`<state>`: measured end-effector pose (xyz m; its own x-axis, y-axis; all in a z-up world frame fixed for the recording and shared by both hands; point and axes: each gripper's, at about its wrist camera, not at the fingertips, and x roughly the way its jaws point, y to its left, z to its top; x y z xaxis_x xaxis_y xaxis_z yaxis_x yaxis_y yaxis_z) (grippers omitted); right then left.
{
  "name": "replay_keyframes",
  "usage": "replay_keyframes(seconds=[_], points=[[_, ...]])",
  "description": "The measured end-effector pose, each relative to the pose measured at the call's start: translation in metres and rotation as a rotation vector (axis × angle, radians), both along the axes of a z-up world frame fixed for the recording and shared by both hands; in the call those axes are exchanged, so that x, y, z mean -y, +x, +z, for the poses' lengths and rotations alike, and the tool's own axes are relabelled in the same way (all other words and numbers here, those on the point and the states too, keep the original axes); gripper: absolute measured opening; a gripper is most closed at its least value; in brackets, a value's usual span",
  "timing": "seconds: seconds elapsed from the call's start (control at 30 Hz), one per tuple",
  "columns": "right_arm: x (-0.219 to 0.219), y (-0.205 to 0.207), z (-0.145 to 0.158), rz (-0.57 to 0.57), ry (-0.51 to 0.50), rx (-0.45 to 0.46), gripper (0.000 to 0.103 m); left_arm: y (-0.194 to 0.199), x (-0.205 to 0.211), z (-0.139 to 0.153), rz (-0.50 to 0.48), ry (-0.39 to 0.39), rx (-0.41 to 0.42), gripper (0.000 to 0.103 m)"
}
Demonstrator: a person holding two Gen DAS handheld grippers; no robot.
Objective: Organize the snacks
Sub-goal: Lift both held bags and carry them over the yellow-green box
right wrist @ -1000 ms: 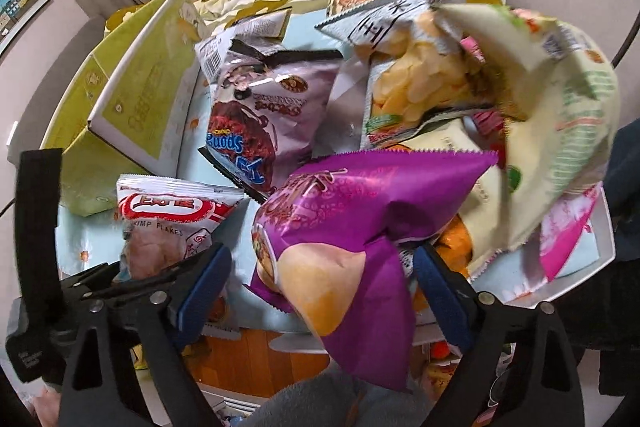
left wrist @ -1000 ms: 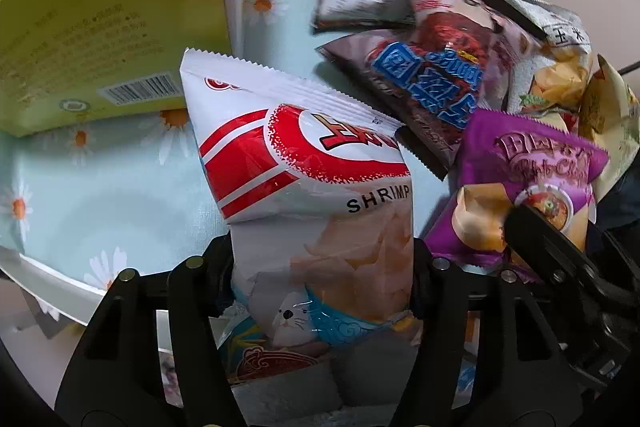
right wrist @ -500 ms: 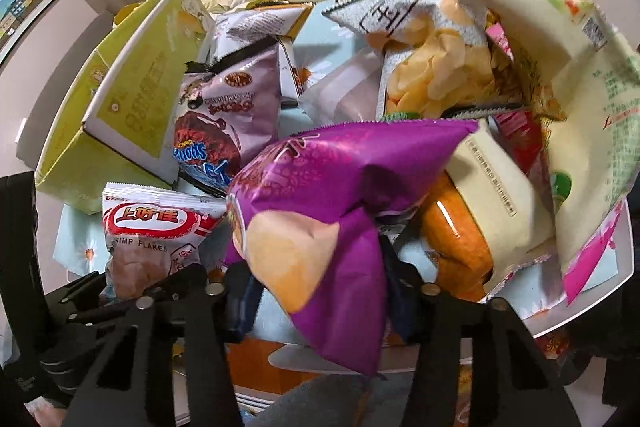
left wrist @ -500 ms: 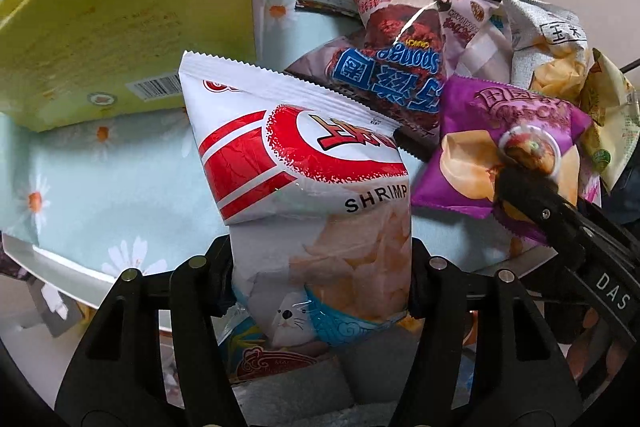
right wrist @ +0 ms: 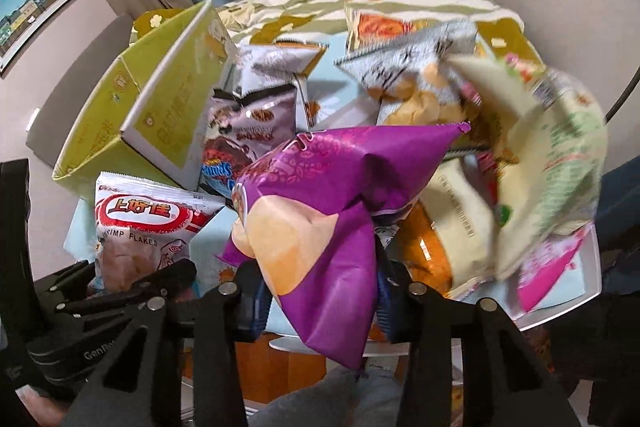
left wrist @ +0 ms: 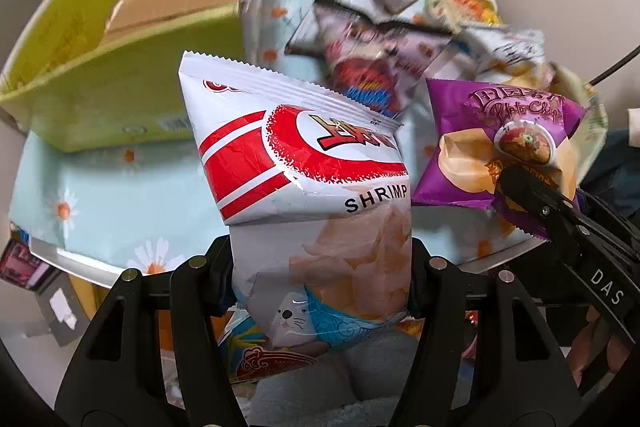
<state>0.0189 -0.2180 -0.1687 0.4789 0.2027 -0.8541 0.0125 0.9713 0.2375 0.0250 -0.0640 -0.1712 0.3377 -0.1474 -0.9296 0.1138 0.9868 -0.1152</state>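
My left gripper [left wrist: 320, 279] is shut on the lower end of a white and red shrimp flakes bag [left wrist: 296, 163], which stands up off the table. In the right wrist view that same shrimp flakes bag [right wrist: 148, 223] shows at the lower left. My right gripper [right wrist: 320, 287] is shut on a purple potato chips bag [right wrist: 332, 187], pinched near its lower half and lifted. From the left wrist view the purple potato chips bag [left wrist: 496, 143] hangs at the right, with the right gripper's black finger [left wrist: 532, 195] across its bottom corner.
An open yellow-green cardboard box [right wrist: 132, 107] stands on the daisy-print tablecloth [left wrist: 100, 195] at the left. A heap of other snack bags [right wrist: 460, 99] fills the table's back and right. A dark chocolate-snack bag [right wrist: 248, 123] leans by the box.
The right gripper's jaws closed onto the purple bag and raised it a little. My left gripper rose with the shrimp bag, so the box's open top came into view.
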Motion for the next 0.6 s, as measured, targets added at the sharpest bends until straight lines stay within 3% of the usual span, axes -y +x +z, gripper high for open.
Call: replay_keyframes(seconds=[0.27, 0.6], points=[[0.01, -0.005, 0.05, 0.045, -0.017, 0.107, 0.039, -0.005, -0.008, 0.059, 0.03, -0.028, 0.14, 0.06], [-0.002, 0.034, 0.109, 0.201, -0.01, 0.25, 0.039, 0.026, -0.041, 0.122, 0.136, -0.006, 0.279, 0.06]])
